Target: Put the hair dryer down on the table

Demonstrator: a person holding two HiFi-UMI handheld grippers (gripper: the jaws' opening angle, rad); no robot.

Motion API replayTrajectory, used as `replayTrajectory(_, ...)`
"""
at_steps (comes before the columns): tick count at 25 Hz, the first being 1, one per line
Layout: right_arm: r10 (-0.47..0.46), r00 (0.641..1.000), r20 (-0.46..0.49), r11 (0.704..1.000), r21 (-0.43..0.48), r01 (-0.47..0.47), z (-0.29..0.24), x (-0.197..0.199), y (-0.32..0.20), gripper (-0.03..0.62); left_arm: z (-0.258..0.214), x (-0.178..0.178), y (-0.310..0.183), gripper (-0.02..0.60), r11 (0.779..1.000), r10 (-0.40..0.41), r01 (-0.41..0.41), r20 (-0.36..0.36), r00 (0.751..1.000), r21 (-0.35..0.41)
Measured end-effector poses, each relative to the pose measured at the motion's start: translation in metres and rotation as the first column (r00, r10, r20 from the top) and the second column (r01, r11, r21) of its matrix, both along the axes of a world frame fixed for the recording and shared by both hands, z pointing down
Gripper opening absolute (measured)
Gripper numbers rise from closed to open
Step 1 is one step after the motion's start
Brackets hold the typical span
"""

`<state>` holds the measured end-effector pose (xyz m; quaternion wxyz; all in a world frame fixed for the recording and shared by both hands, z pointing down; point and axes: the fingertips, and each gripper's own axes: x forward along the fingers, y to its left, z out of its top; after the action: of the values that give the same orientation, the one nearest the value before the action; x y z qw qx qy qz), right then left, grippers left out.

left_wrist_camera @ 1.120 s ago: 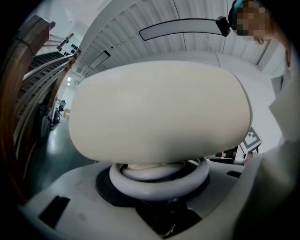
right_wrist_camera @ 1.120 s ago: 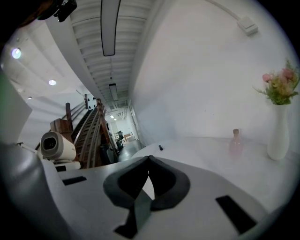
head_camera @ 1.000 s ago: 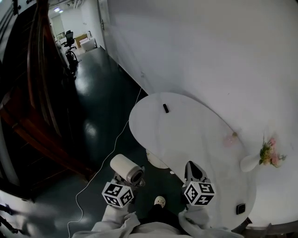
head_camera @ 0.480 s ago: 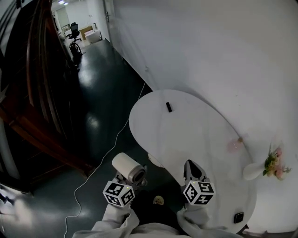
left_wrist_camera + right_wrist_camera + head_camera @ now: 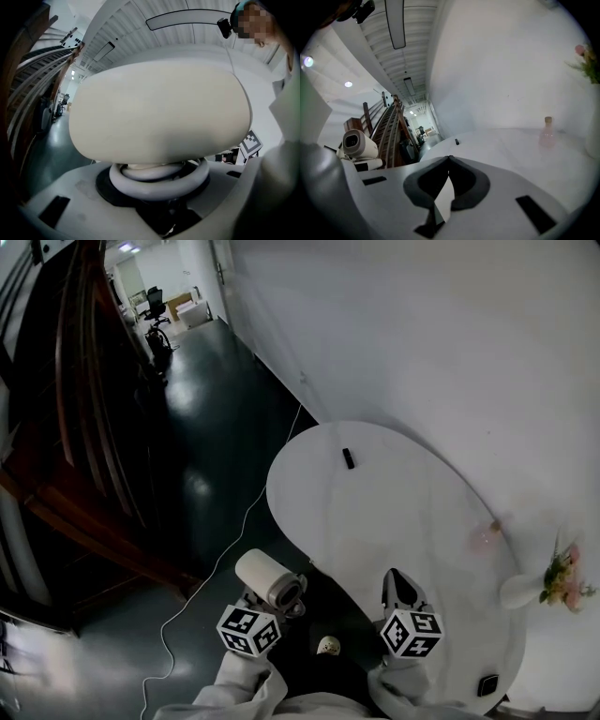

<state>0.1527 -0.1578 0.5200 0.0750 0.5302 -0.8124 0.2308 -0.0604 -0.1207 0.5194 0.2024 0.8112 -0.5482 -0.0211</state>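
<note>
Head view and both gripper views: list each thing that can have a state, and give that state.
hair dryer, held in the left gripper, not yet on the table
left gripper, shut on the hair dryer
right gripper, fingers together, empty
pink bottle, upright on the table
white cord, slack on the floor

White oval table (image 5: 394, 521) sits right against a plain white wall (image 5: 422, 334). Left of it is glossy dark floor (image 5: 216, 427), then a wooden staircase (image 5: 75, 427).
</note>
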Motion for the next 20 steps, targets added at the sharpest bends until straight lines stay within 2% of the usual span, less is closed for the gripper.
replayTrajectory(8,0.007,1.0,-0.009,1.0,-0.02,-0.007,0.004,-0.004,-0.035,0.049,0.01,0.007,-0.041,0.209,0.998,0.045,-0.045,-0.007,0.999,-0.037)
replayTrajectory(20,0.027,0.999,-0.037,0.999,-0.031,-0.028,-0.006,-0.035,-0.111,0.049,0.007,-0.029,-0.128,0.209,0.995,0.08,-0.08,-0.007,0.997,-0.062)
